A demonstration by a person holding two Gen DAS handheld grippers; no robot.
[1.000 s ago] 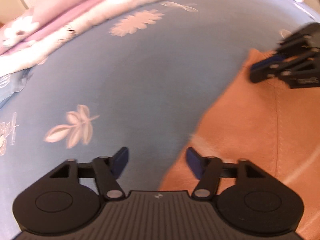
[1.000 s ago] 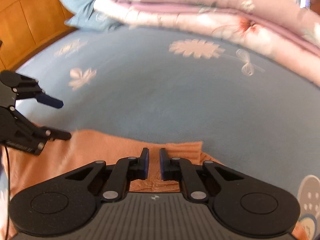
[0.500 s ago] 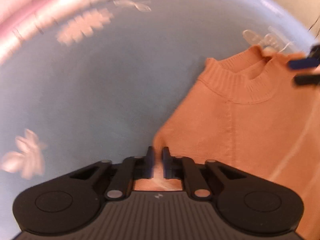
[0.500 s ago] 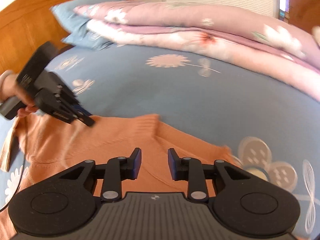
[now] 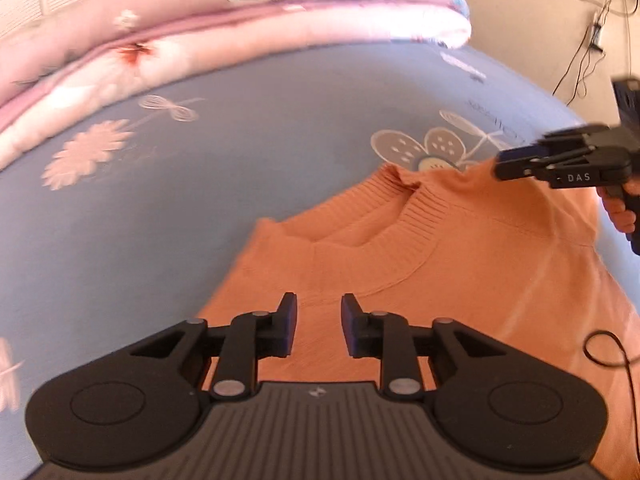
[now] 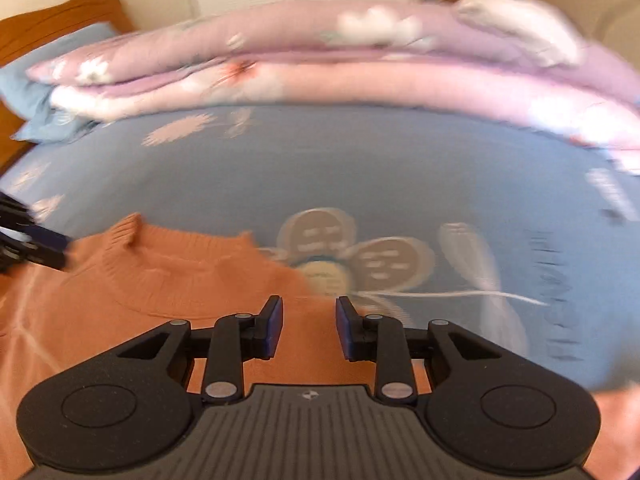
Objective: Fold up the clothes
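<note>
orange knit sweater (image 5: 460, 264) is lying flat on the blue floral bedsheet (image 5: 200, 200), filling the lower right of the left wrist view. left gripper (image 5: 319, 326) is hovering over it, jaws opening with nothing pinched between; right gripper (image 6: 309, 330) is sitting released near the collar (image 6: 160, 276)

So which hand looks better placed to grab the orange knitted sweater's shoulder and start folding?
Probably the left. The left gripper hangs right over the orange knitted sweater, jaws opening with nothing between them. The right gripper sits at the sweater's edge, half over the blue flowered bedsheet.
</note>
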